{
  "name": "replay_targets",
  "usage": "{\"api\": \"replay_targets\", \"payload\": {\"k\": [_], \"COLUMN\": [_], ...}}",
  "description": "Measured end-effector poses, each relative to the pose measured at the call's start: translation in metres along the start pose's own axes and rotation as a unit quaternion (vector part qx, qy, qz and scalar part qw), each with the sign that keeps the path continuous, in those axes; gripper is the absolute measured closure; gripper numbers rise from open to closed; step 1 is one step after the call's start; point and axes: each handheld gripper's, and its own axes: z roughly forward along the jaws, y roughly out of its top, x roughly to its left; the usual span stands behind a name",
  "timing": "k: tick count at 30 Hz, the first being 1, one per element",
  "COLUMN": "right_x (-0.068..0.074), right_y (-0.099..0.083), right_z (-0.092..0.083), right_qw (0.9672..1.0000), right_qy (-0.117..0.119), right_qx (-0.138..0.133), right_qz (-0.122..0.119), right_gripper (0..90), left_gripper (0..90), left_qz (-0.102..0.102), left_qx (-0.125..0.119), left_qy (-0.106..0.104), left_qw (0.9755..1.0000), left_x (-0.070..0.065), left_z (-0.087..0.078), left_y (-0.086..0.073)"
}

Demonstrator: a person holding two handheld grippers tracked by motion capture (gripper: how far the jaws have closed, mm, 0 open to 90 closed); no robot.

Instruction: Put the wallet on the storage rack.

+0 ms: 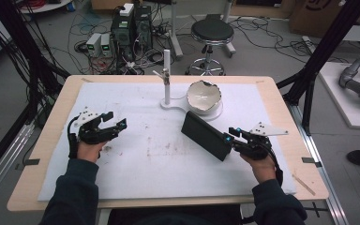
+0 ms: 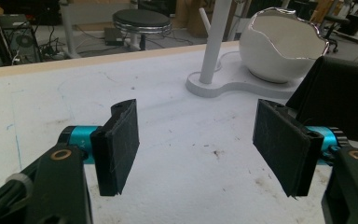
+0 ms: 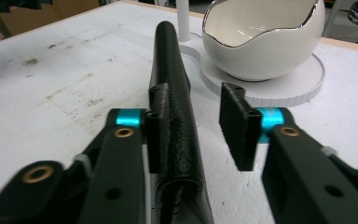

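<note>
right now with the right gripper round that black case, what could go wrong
1. The right gripper is open around the black case: one pad touches it, the other stands off. Closing unevenly might tip the case, which stands on its edge.
2. The white bowl sits on its stand just beyond the case; a forward push could knock it.
3. The left gripper is open and away from the case, so nothing steadies it.
</note>
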Motion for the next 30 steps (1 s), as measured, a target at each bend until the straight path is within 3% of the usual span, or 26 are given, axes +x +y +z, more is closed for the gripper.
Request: {"api": "replay_targets", "payload": {"k": [4, 7, 19, 26, 29, 30], "right_x": [-0.002, 0.0, 0.001, 0.002, 0.005, 0.008], "right_y": [0.0, 0.0, 0.001, 0.0, 0.0, -0.001], "right_z": [0.0, -0.001, -0.001, 0.0, 0.003, 0.008], "right_qw": [0.9998, 1.0, 1.0, 0.9999, 0.9997, 0.9995], "right_qy": [0.011, 0.005, 0.005, 0.012, 0.021, 0.012], "right_qx": [-0.003, 0.0, -0.003, 0.005, 0.011, 0.027], "right_qz": [0.015, 0.005, 0.006, 0.006, -0.002, -0.013], "right_gripper": [63.3, 68.9, 66.9, 57.2, 45.4, 40.3], "left_gripper": [31.5, 31.5, 35.5, 35.6, 35.5, 35.5], "left_qz": [-0.003, 0.0, 0.004, 0.006, 0.0, -0.002], "left_qx": [0.0, 0.001, -0.003, -0.001, -0.006, -0.006], "left_qy": [0.001, 0.001, -0.007, -0.013, -0.009, -0.009], "left_qw": [1.0, 1.0, 1.0, 0.9999, 0.9999, 0.9999], "left_x": [0.001, -0.001, -0.004, -0.008, -0.005, -0.005], "left_z": [0.0, -0.001, 0.001, 0.004, 0.002, 0.002], "left_y": [0.0, 0.001, 0.001, 0.004, 0.004, 0.004]}}
